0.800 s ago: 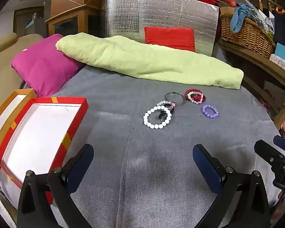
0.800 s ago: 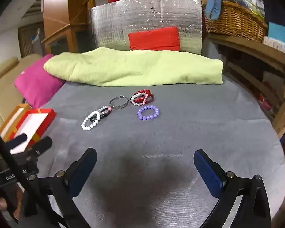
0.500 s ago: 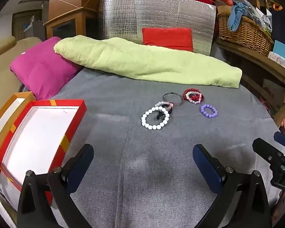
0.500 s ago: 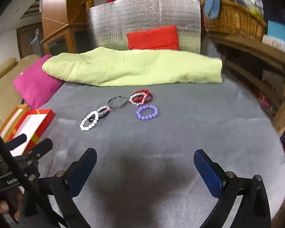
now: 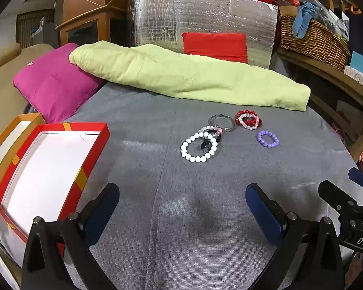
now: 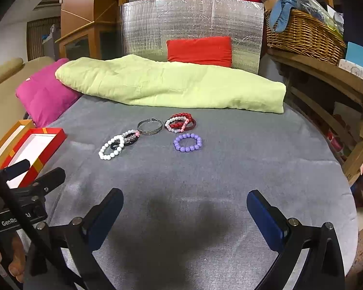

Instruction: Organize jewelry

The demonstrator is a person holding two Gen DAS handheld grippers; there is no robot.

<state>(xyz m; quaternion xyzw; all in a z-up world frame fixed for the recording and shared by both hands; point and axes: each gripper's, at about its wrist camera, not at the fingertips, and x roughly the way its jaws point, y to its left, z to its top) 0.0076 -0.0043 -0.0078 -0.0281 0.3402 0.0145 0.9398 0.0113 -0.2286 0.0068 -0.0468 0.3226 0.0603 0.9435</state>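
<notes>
Both grippers, left (image 5: 182, 207) and right (image 6: 184, 209), gape wide at lower frame; bracelets (image 6: 151, 135) lie mid-frame, box (image 5: 48, 166) at left

The right claw (image 6: 184, 213) hangs wide open above the grey cloth-covered bench (image 6: 254, 164), well short of the purple beaded bracelet (image 6: 187, 142).

My left tongs (image 5: 181, 207) and right tongs (image 6: 184, 209) both hover side by side, jaws spread wide, gripping nothing.
</notes>
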